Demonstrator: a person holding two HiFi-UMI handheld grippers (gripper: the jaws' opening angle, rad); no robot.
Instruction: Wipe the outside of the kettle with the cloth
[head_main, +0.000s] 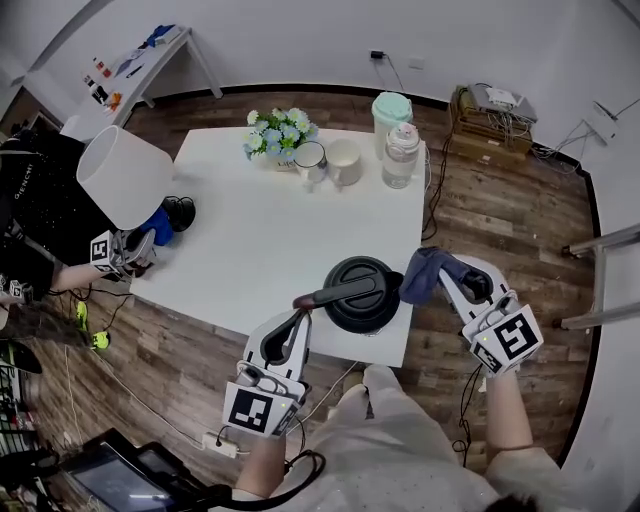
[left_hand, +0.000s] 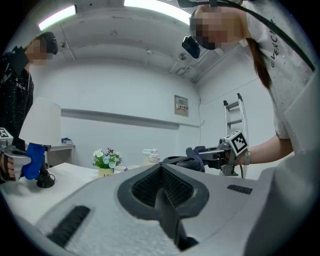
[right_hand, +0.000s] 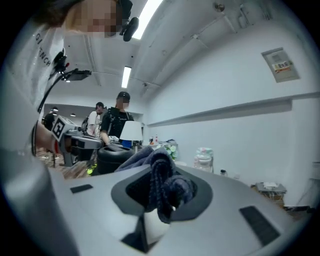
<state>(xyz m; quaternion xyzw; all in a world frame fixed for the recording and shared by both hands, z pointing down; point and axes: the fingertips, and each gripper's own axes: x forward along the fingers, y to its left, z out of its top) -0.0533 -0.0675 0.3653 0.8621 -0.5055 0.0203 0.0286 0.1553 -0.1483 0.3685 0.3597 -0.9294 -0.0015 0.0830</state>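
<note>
The black kettle (head_main: 362, 293) stands on the white table (head_main: 240, 250) near its front edge, its handle pointing left. My left gripper (head_main: 299, 316) is shut on the tip of that handle; in the left gripper view the kettle (left_hand: 176, 160) lies just past the closed left gripper (left_hand: 161, 170). My right gripper (head_main: 450, 276) is shut on a dark blue cloth (head_main: 424, 273), which rests against the kettle's right side. In the right gripper view the cloth (right_hand: 162, 185) bunches between the jaws, with the kettle (right_hand: 112, 155) beyond it.
At the table's back stand a flower pot (head_main: 280, 135), two mugs (head_main: 311, 160), a green-lidded jar (head_main: 391, 110) and a clear jar (head_main: 400, 155). At the left another person holds grippers at a white lamp (head_main: 125, 175) with a blue cloth (head_main: 158, 225).
</note>
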